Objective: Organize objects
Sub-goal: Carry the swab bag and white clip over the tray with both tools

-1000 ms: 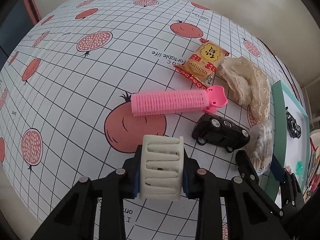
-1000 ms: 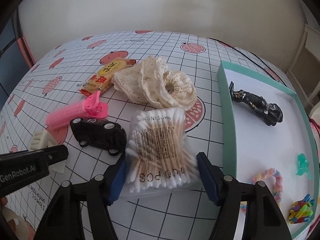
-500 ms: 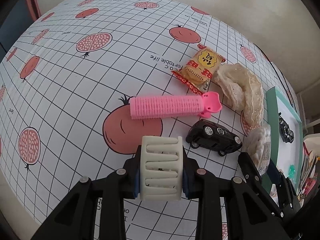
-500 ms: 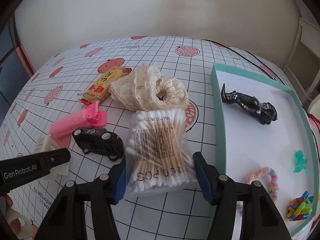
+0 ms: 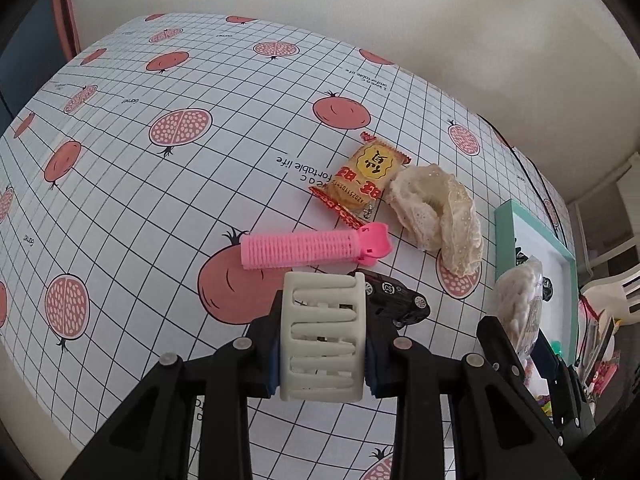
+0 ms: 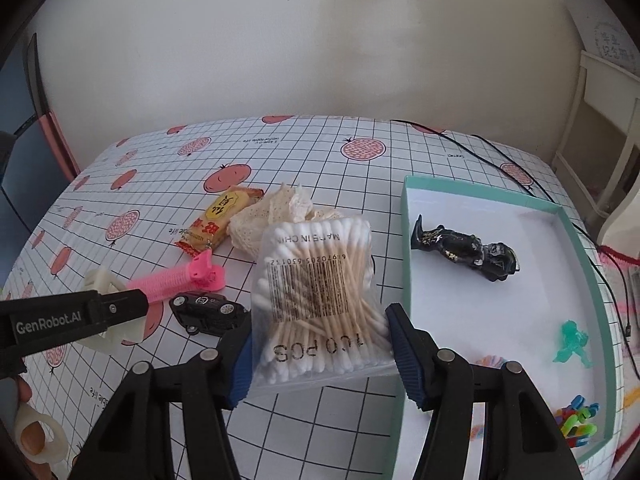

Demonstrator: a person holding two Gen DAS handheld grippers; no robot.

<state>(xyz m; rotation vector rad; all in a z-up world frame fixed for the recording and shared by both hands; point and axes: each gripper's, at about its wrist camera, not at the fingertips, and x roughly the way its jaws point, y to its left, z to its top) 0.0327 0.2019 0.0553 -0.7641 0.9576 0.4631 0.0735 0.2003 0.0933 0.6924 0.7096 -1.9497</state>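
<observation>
My left gripper (image 5: 322, 354) is shut on a cream claw hair clip (image 5: 322, 336), held above the tablecloth; the same hair clip (image 6: 105, 280) shows in the right wrist view. My right gripper (image 6: 320, 354) is shut on a clear bag of cotton swabs (image 6: 316, 300), lifted off the table just left of the teal tray (image 6: 404, 248). On the cloth lie a pink hair roller (image 5: 308, 248), a black toy car (image 5: 396, 300), a yellow snack packet (image 5: 364, 176) and a cream lace scrunchie (image 5: 440, 212).
Inside the tray lie a black figurine (image 6: 464, 246), a green toy figure (image 6: 572, 340), a pastel hair tie (image 6: 492, 360) and coloured clips (image 6: 576, 420). A black cable (image 6: 500, 160) runs across the far right of the cloth. A white chair (image 6: 604, 128) stands beyond the table's right side.
Both grippers have risen with their loads. The swab bag has lifted clear of the table, and the scrunchie and car sit lower and farther off in view.
</observation>
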